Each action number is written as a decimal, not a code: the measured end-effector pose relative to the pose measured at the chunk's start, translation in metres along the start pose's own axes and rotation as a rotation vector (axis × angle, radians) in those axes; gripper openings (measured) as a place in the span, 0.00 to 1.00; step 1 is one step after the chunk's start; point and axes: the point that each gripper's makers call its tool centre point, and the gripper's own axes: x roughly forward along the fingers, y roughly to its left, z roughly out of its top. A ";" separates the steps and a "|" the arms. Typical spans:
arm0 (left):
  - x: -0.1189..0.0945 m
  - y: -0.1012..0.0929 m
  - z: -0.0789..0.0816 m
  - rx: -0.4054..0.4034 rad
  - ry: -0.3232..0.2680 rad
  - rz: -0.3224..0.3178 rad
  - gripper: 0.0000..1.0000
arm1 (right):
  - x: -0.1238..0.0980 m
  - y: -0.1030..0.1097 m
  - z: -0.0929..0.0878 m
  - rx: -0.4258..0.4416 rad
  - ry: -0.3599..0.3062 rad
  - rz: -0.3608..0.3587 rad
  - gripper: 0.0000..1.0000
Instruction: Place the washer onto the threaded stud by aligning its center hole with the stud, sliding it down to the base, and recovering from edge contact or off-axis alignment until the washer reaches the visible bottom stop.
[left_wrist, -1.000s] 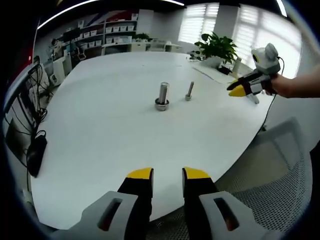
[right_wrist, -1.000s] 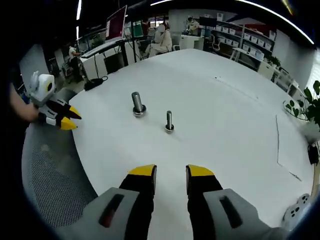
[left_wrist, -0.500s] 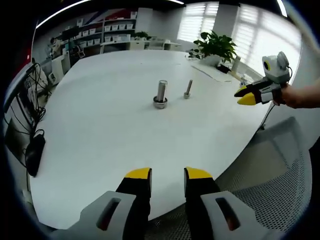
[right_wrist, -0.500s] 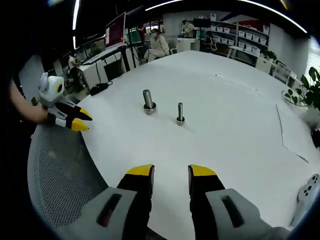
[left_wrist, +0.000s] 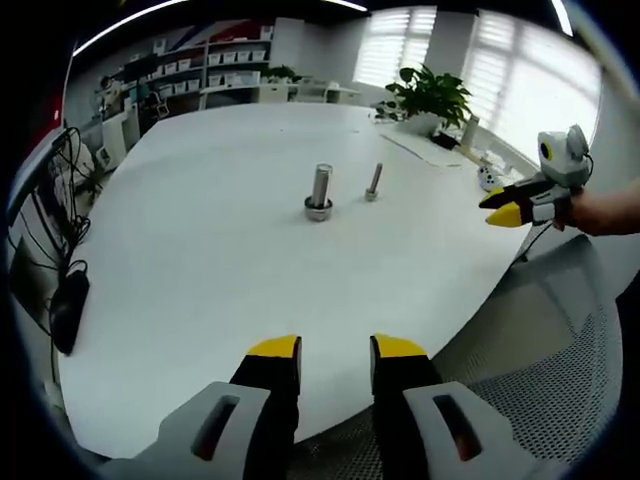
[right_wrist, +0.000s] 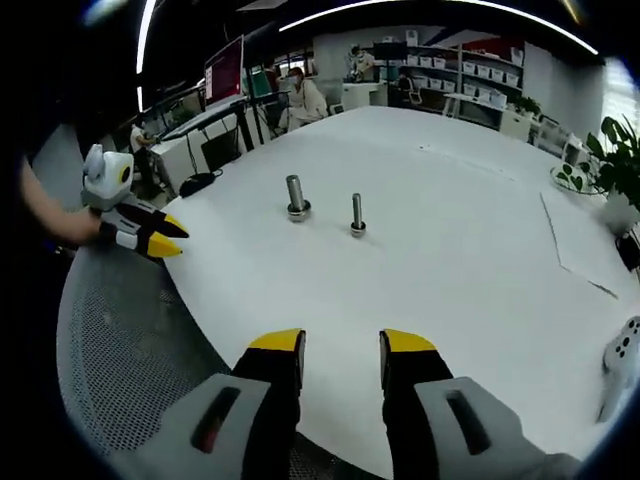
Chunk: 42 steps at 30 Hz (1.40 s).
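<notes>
Two metal studs stand upright on the white table (left_wrist: 200, 260). The thick stud (left_wrist: 319, 192) has a wider metal ring at its foot; I cannot tell whether that ring is a washer or the stud's base. The thin stud (left_wrist: 374, 182) stands just to its right. In the right gripper view the thick stud (right_wrist: 295, 197) and the thin stud (right_wrist: 357, 214) are far ahead. My left gripper (left_wrist: 335, 350) hangs open at the near table edge, holding nothing. My right gripper (right_wrist: 343, 345) is open and empty too. Each appears in the other's view: right gripper (left_wrist: 512, 208), left gripper (right_wrist: 152, 234).
A mesh office chair (left_wrist: 560, 340) sits under the near table edge, mesh chair (right_wrist: 130, 340). A potted plant (left_wrist: 432, 95) and small items stand at the table's far side. Shelves, desks and seated people are in the background. Cables (left_wrist: 70, 300) lie at the left edge.
Both grippers have drawn back from the studs toward the table edge; the studs look smaller in the right gripper view. The studs themselves have not moved.
</notes>
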 end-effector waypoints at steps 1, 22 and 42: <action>0.000 0.000 0.002 0.005 -0.009 0.001 0.25 | -0.001 0.001 0.000 0.008 -0.003 -0.002 0.32; -0.001 -0.001 0.003 0.009 -0.015 -0.001 0.25 | -0.006 0.005 -0.023 0.020 0.001 -0.003 0.33; 0.000 0.002 0.003 -0.001 -0.016 0.018 0.25 | 0.000 0.010 -0.030 -0.004 0.026 0.030 0.32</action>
